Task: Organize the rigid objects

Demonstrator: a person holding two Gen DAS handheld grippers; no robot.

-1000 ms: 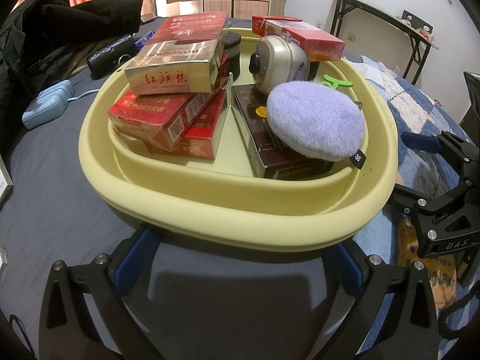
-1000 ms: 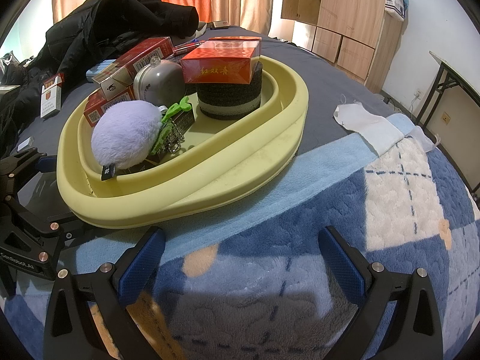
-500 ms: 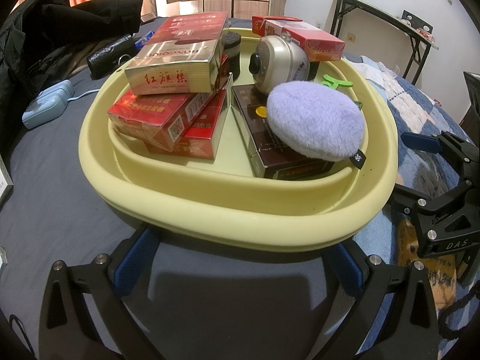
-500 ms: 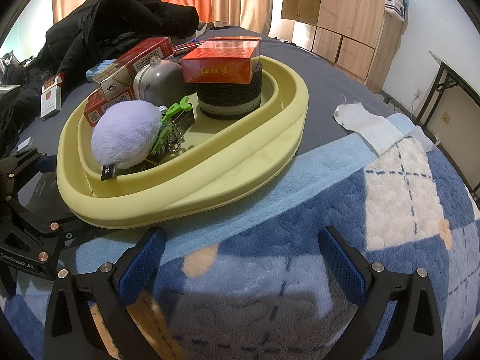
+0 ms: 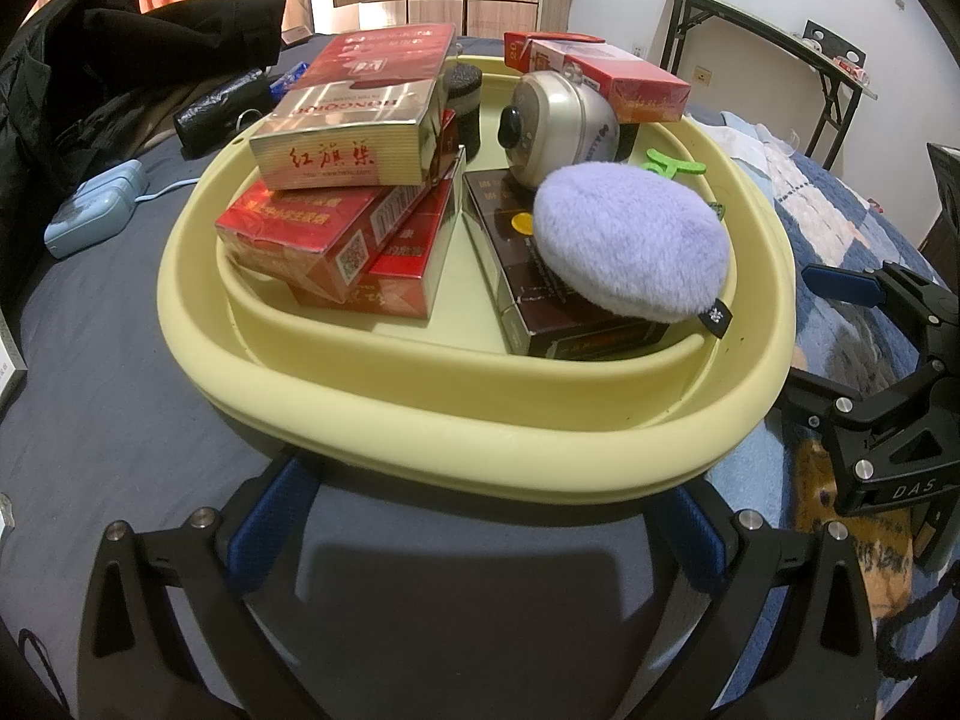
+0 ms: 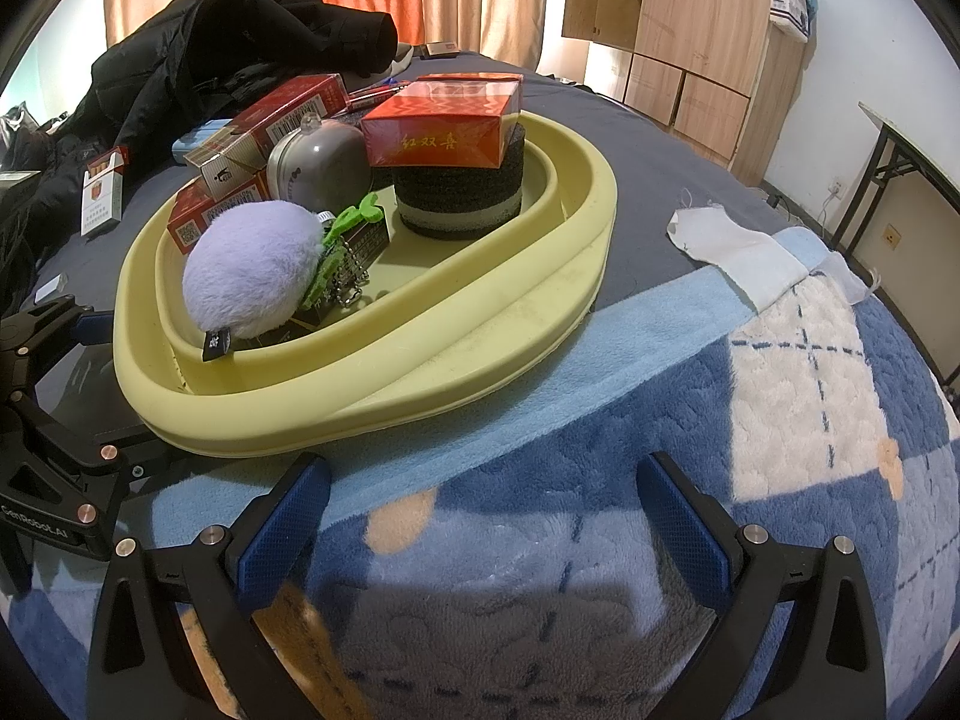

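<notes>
A pale yellow basin sits on the bed. It holds stacked red cigarette boxes, a dark brown box, a silver round case, a purple fluffy puff, a green clip and a black round tin with a red box on top. My left gripper is open and empty, just before the basin's near rim. My right gripper is open and empty over the blanket, beside the basin.
A blue and white plaid blanket covers the bed's right side. A black jacket lies behind the basin. A light blue device and a loose cigarette pack lie on the grey sheet. A folding table and wooden cabinets stand behind.
</notes>
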